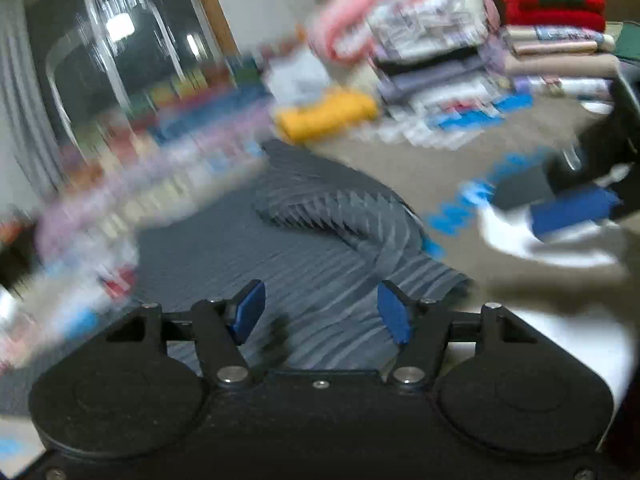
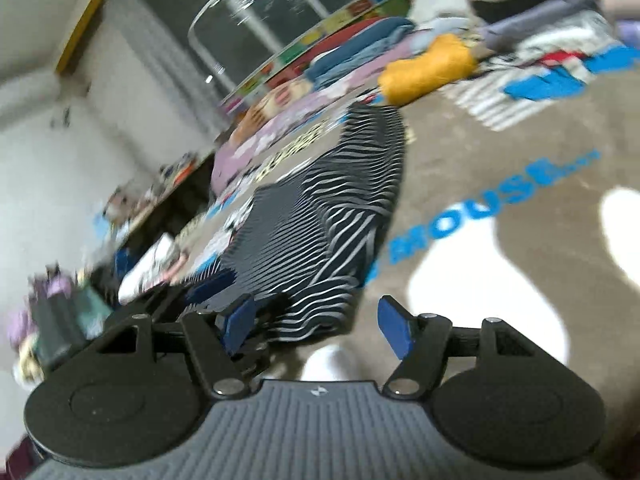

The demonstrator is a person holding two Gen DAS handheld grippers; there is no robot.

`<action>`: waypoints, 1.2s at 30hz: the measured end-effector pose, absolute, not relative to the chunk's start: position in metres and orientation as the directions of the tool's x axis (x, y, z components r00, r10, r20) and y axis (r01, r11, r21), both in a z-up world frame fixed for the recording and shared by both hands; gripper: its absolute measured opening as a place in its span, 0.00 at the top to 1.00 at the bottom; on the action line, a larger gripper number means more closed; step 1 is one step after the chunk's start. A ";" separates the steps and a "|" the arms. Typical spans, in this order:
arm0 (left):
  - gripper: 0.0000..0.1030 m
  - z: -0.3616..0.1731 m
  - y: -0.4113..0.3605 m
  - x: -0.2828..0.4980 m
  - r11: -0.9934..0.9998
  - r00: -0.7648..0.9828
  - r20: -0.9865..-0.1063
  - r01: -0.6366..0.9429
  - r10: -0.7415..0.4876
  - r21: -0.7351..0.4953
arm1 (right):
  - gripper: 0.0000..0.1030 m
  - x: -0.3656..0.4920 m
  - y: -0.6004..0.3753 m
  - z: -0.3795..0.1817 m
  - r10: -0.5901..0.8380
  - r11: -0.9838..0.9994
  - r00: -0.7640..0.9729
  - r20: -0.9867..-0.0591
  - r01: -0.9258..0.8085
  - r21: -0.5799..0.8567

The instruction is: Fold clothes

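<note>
Right now the striped shirt (image 2: 320, 208) lies partly bunched on the printed mat (image 2: 480, 152), just ahead of both tools. My left gripper (image 1: 322, 312) and right gripper (image 2: 316, 320) both have their fingers wide apart, holding nothing. I think I should grab two edges evenly, then fold slowly so it stays smooth.

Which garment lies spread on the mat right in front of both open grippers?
The dark striped garment, flat on the mat directly ahead of the left gripper and right gripper. The yellow garment and the folded stacks lie farther back.
</note>
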State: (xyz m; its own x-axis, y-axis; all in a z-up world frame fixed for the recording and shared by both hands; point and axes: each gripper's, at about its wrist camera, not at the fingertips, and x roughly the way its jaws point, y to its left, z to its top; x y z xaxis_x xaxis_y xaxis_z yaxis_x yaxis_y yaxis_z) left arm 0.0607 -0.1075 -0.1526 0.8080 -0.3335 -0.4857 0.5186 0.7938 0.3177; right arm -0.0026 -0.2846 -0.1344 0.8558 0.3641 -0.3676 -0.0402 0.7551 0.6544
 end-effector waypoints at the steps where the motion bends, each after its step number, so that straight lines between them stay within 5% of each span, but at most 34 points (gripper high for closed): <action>1: 0.41 -0.159 -0.112 0.061 0.792 0.787 -0.521 0.532 -0.331 0.301 | 0.34 -0.003 -0.290 -0.138 0.359 0.739 0.862 -0.359 -0.027 0.674; 6: 0.38 -0.128 -0.100 0.068 0.836 0.725 -0.601 0.523 -0.336 0.164 | 0.33 -0.003 -0.316 -0.147 0.341 0.669 0.881 -0.329 0.019 0.743; 16: 0.10 -0.020 -0.061 0.111 0.872 0.708 -0.519 0.313 -0.478 -0.377 | 0.32 0.009 -0.347 -0.155 0.364 0.539 0.895 -0.256 0.021 0.842; 21: 0.09 -0.027 -0.068 0.145 0.890 0.739 -0.533 0.205 -0.413 -0.407 | 0.32 0.007 -0.360 -0.167 0.348 0.520 0.891 -0.291 0.074 0.851; 28: 0.10 -0.101 -0.048 0.140 0.865 0.733 -0.550 0.104 -0.400 -0.490 | 0.32 0.019 -0.375 -0.177 0.315 0.495 0.893 -0.322 0.135 0.858; 36: 0.10 -0.105 -0.032 0.150 0.807 0.731 -0.522 0.068 -0.441 -0.587 | 0.27 0.139 -0.384 -0.165 0.366 0.596 0.842 -0.396 0.114 0.795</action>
